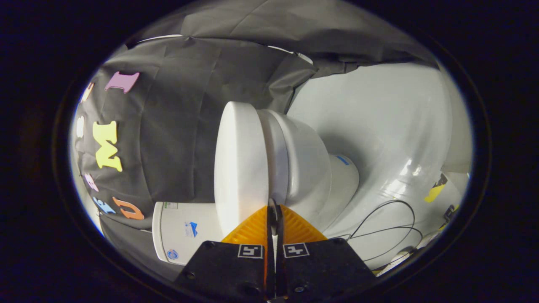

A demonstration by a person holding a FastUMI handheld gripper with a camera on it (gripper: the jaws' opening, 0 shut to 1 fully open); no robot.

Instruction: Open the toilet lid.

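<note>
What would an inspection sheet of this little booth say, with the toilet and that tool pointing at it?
Surface: glossy white floor, bare where visible, with bright reflections.
Job's things: white ceramic toilet with its smooth white lid down on the bowl; white tank behind it. The view is rolled sideways.
Clutter: small yellow piece on the floor far from the toilet; what it is cannot be told.
Gripper: gripper with fingers closed together, nothing between them, tips near the lid's edge; contact cannot be told.
Cables: thin black cable looping on the floor beside the toilet base.
Surroundings: black cloth wall behind the toilet.
</note>
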